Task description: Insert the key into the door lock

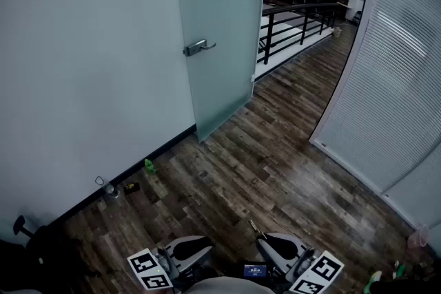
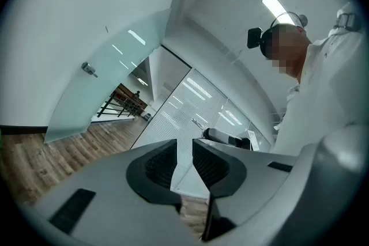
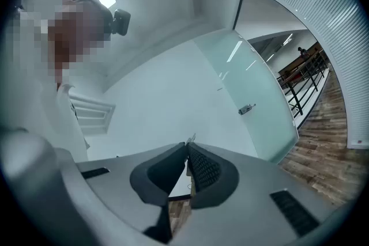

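The glass door (image 1: pixel 220 38) is standing well ahead of both grippers, and its lever handle (image 1: pixel 198 47), where the lock is likely sitting, is lying forward and slightly left of them. The right gripper (image 3: pixel 187 148) is clenching the key (image 3: pixel 191 138), its thin blade pointing forward past the jaw tips. The left gripper (image 2: pixel 184 154) is hanging released, grasping nothing, and no nearer the handle.

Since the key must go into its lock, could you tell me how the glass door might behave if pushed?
The door is a tall frosted pane, so probably stiff and heavy, slow to start moving. Its far edge seems to meet no frame, so it may swing under a push. Its handle looks a firmer hold than smooth glass.
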The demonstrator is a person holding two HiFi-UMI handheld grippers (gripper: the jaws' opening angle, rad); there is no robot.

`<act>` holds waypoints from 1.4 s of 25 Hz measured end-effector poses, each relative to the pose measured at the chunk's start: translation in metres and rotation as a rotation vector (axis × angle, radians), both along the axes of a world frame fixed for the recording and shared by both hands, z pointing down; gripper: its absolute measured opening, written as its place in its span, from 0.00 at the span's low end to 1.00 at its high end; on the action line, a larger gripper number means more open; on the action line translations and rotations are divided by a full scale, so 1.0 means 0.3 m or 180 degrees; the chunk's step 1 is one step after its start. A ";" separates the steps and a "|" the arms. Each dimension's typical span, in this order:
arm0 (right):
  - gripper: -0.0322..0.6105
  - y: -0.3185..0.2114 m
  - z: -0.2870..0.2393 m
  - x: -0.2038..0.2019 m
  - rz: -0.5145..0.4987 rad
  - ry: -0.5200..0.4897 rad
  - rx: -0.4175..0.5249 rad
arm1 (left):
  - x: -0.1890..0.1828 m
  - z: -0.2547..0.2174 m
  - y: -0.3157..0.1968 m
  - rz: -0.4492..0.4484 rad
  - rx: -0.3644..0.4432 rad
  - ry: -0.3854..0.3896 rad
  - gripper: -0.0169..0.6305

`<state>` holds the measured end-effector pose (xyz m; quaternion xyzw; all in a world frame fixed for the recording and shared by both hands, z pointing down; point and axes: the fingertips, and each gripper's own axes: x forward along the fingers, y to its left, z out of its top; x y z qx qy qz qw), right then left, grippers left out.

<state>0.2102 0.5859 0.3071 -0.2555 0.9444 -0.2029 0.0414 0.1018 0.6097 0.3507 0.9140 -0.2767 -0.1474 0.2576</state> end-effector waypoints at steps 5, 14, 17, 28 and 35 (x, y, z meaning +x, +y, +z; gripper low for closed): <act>0.09 -0.017 0.000 0.026 0.0169 0.0099 0.0087 | -0.005 -0.031 -0.008 0.0009 0.0094 0.0016 0.16; 0.09 -0.038 0.018 0.103 0.0149 0.0186 -0.0003 | 0.068 -0.060 0.002 -0.0107 0.0139 0.0019 0.16; 0.09 -0.048 0.026 0.126 0.0164 0.0159 -0.0076 | 0.080 -0.055 0.006 -0.0154 0.0138 0.0003 0.16; 0.08 -0.090 0.064 0.189 0.0334 0.0386 -0.0026 | 0.121 -0.039 -0.011 -0.0216 0.0127 -0.0050 0.16; 0.08 -0.125 0.083 0.222 0.0363 0.0437 -0.0032 | 0.150 -0.039 -0.041 -0.0230 0.0138 -0.0069 0.16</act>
